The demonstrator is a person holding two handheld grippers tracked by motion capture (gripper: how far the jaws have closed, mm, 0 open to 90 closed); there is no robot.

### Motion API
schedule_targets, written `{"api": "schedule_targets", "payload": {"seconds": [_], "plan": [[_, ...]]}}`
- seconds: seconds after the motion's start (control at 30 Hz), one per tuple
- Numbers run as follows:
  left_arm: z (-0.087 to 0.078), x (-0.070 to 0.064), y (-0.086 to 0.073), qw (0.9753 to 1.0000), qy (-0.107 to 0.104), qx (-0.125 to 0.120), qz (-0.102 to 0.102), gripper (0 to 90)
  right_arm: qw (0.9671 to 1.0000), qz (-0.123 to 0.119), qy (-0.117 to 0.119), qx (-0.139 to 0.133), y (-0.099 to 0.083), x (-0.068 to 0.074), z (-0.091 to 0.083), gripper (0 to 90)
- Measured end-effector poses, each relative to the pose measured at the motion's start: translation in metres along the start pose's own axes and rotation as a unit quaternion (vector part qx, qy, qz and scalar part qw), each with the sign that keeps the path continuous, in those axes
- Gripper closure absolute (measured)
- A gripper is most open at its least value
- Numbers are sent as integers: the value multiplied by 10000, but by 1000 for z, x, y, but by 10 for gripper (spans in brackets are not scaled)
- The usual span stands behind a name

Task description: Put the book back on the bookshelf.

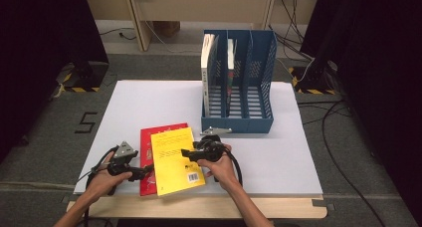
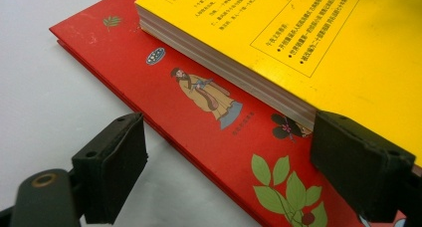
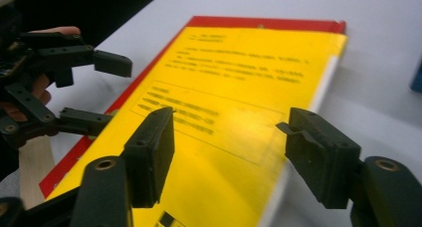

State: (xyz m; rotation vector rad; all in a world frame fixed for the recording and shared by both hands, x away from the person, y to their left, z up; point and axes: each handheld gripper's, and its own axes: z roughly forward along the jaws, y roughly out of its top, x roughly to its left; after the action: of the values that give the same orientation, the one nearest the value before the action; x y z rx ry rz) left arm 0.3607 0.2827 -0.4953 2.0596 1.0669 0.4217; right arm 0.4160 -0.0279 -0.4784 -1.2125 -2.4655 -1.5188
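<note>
Two hands come in from the near edge of the white tabletop (image 1: pixel 278 157), and each one holds a claw. The left claw (image 1: pixel 142 173) sits low by the near left side of two books. Its jaws are wide open and hold nothing – in the left gripper view one jaw is over the bare tabletop and the other is right at the edge of the yellow book (image 2: pixel 318 33), with the edge of the red book (image 2: pixel 199 122) between them.

The right claw (image 1: pixel 188 155) is over the right side of the yellow book (image 1: pixel 176 160). Its jaws are wide open too and hold nothing. In the right gripper view they stand over the yellow cover (image 3: pixel 224 112), one jaw above the cover and the other above the book's right edge. I cannot tell if they touch the book. Farther off in that view the left claw (image 3: pixel 107 90) shows with its jaws apart.

The yellow book lies flat on top of the red book (image 1: pixel 146 152), near the front edge of the tabletop. The red one sticks out on the left and at the far end – it has a small drawn person and green leaves on its cover.

Farther back stands a blue file rack (image 1: pixel 239 120) with three slots. A white book (image 1: pixel 208 67) stands upright in the left slot, and another book (image 1: pixel 231 62) stands in the middle slot
</note>
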Motion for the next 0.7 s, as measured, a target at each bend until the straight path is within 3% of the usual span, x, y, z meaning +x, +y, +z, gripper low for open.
{"api": "schedule_targets", "payload": {"seconds": [0.2,0.4,0.5,0.53,0.63,0.7], "plan": [[-1,0,0,10000,24,7,17,139,9996,184,-125,163,-7,-8,-3,316],[-2,2,-1,10000,28,6,-14,139,9983,421,11,398,-14,-10,7,295],[1,1,1,10000,89,9,-21,135,9971,690,89,317,-14,-8,13,211],[1,1,1,9999,151,36,25,94,9965,780,105,288,-13,-7,15,200],[2,2,1,9999,129,50,-44,75,9954,918,157,219,-13,-9,16,229],[2,2,1,9999,70,86,-113,76,9926,1173,300,87,-15,-11,17,232]]}}
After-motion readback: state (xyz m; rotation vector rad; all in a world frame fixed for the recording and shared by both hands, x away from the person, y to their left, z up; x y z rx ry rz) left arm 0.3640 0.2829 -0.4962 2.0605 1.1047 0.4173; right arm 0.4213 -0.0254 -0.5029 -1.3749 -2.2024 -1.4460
